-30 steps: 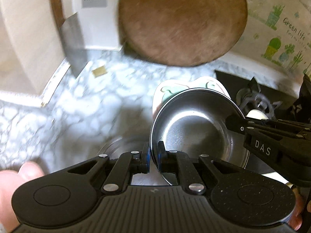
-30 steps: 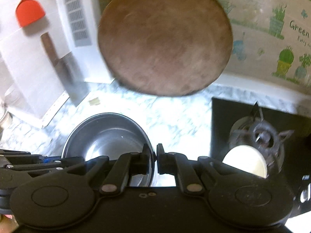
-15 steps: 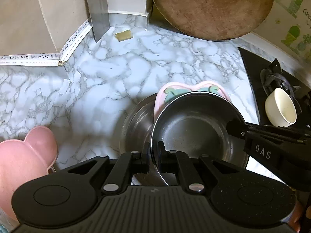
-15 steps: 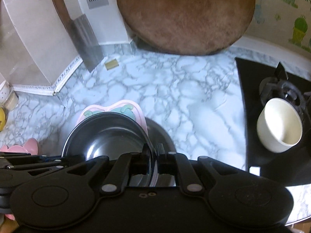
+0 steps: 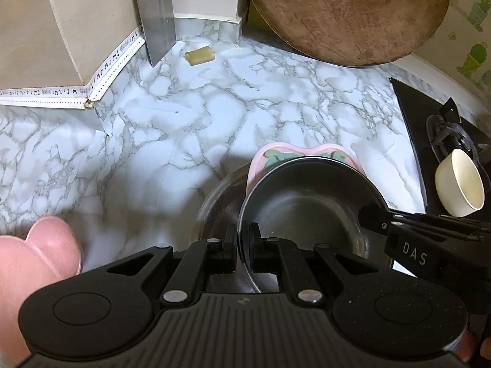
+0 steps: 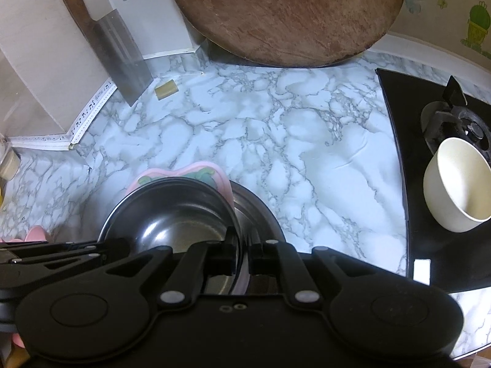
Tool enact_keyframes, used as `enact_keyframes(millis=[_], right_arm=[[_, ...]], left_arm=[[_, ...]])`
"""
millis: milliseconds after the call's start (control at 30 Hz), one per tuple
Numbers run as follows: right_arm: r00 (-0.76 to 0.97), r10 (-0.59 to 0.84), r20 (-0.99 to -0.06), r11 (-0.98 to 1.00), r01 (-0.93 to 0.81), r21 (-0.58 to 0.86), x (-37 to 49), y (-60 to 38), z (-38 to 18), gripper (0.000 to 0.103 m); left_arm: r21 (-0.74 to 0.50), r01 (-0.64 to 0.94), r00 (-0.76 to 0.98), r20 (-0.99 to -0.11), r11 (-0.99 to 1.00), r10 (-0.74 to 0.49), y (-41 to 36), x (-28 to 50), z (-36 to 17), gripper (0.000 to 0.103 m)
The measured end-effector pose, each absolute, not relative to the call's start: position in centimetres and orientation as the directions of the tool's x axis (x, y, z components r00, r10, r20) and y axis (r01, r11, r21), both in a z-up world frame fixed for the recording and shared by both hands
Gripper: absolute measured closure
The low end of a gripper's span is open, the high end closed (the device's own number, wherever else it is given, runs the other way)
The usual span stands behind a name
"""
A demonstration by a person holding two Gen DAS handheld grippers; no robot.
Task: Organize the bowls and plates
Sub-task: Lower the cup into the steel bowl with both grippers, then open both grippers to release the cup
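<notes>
At the near edge of both wrist views, the two grippers are clamped on opposite sides of one rim. The left gripper point(image 5: 242, 243) pinches the near-left rim of the dark metal bowl point(image 5: 307, 208); the right gripper point(image 6: 244, 253) pinches the near-right rim of the same bowl point(image 6: 172, 214). Both sets of jaws closed down to rim thickness, no visible gap.

Change over the last second: both hands have come down together with the bowl. A second ago the views were blurred and the round wooden board filled the upper frame; now the picture is sharp, the marble counter point(image 5: 190, 116) fills the view and the bowl is low.

Just beyond and under the held bowl: a pink patterned plate point(image 5: 307, 151) showing behind its far rim, and a larger steel bowl point(image 5: 214, 211) beneath both. Whether the held bowl already rests on the plate cannot be told; its underside is hidden.

Judgement: stacking step is close to done; set-down and release are what remain.

Left, near: a pink heart-shaped dish point(image 5: 33, 251), apart from the stack. Right, farther: a white cup point(image 6: 457, 187) tilted on the black hob point(image 6: 399, 116). Farthest: cleaver point(image 6: 122, 61) and wooden board point(image 6: 288, 12) leaning at the wall.
</notes>
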State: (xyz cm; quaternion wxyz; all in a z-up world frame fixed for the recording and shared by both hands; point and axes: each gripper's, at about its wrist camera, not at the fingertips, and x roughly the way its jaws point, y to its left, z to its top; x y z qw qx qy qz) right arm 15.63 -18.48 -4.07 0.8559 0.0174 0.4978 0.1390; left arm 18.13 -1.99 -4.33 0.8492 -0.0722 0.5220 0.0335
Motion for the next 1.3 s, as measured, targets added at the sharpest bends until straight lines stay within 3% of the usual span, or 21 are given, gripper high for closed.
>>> enact_keyframes(millis=[433, 1033, 1167, 1233, 1300], right_arm=[[0.433, 0.274, -0.859, 0.958, -0.206, 0.202, 15.9, -18.7, -5.4, 0.094], [0.498, 0.356, -0.790, 0.923, -0.317, 0.216, 13.0, -20.1, -2.1, 0.093], [0.523, 0.378, -0.764, 0.910, -0.362, 0.203, 11.9, -20.4, -0.8, 0.092], [0.538, 0.386, -0.750, 0.906, -0.376, 0.196, 11.3, -20.6, -0.2, 0.092], [0.550, 0.391, -0.738, 0.905, -0.377, 0.198, 11.0, -21.1, 0.3, 0.092]], left_arm=[[-0.106, -0.130, 0.435, -0.899, 0.986, -0.039, -1.3, 18.2, -6.1, 0.097], [-0.121, -0.085, 0.542, -0.839, 0.989, -0.057, -0.7, 15.5, -2.2, 0.094], [-0.131, -0.066, 0.564, -0.823, 0.989, -0.072, -0.9, 14.9, -1.1, 0.088], [-0.132, -0.055, 0.572, -0.816, 0.990, -0.078, -1.3, 14.6, -0.6, 0.081], [-0.138, -0.045, 0.584, -0.807, 0.989, -0.086, -1.6, 14.4, -0.1, 0.067]])
